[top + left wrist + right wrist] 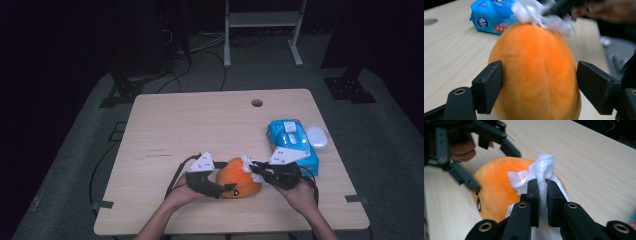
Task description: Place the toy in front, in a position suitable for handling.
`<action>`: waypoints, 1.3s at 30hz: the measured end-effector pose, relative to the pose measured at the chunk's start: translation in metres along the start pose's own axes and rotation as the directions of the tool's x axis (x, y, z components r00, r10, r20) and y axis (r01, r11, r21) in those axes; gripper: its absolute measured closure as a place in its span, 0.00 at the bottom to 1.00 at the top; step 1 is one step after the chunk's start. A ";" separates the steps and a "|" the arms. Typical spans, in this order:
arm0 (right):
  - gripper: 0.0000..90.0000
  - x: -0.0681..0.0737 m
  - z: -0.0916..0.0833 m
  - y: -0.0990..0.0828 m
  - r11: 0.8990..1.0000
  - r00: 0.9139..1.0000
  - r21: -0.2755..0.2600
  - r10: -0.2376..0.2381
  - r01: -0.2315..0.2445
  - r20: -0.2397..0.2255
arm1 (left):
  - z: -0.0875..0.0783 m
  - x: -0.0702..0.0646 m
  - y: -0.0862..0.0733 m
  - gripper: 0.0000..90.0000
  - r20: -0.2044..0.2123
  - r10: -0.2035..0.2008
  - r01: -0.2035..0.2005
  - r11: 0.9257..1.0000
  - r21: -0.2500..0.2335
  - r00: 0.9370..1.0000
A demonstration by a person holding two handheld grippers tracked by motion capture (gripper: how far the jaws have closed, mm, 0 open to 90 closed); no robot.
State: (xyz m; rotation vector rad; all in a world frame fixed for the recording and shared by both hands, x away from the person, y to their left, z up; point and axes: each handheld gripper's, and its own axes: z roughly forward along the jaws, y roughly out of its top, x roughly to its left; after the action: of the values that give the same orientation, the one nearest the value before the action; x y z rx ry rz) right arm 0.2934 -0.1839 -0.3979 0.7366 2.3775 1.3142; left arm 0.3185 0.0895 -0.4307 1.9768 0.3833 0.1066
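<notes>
An orange plush toy [240, 184] lies on the wooden table [200, 120] near its front edge. My left gripper [223, 179] straddles the toy's left end. In the left gripper view its two black pads [489, 87] stand at the sides of the plush [536, 75] without denting it, so this gripper [539, 85] is open. My right gripper [542, 185] is shut on a crumpled white tissue [541, 167], which rests on the top right of the toy [496, 182]. From above, the tissue [246, 161] sits at the right gripper's [253, 168] tips.
A blue pack of tissues [292, 145] lies just right of the toy, with a white oval object [317, 136] beside it. A round hole [257, 103] is in the far part of the tabletop. Metal stand legs and cables stand on the dark floor beyond.
</notes>
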 end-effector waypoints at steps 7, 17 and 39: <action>0.91 0.014 -0.002 0.009 0.999 0.999 -0.004 -0.041 0.041 -0.012 | 0.004 -0.008 0.000 0.37 -0.011 0.084 -0.083 0.996 0.032 0.996; 0.91 0.042 0.011 0.024 0.991 0.989 0.003 -0.133 0.134 -0.058 | 0.009 -0.024 0.003 0.39 -0.014 0.230 -0.228 0.971 0.071 0.973; 0.91 0.000 -0.010 -0.006 0.999 0.999 0.026 0.032 -0.031 -0.037 | 0.000 -0.001 0.001 0.28 -0.058 0.033 -0.032 0.999 0.032 0.998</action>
State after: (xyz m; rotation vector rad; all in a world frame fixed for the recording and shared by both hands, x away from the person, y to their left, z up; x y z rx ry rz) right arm 0.2859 -0.1936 -0.3978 0.7666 2.4261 1.3237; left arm 0.3181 0.0894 -0.4299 2.0146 0.3929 0.1808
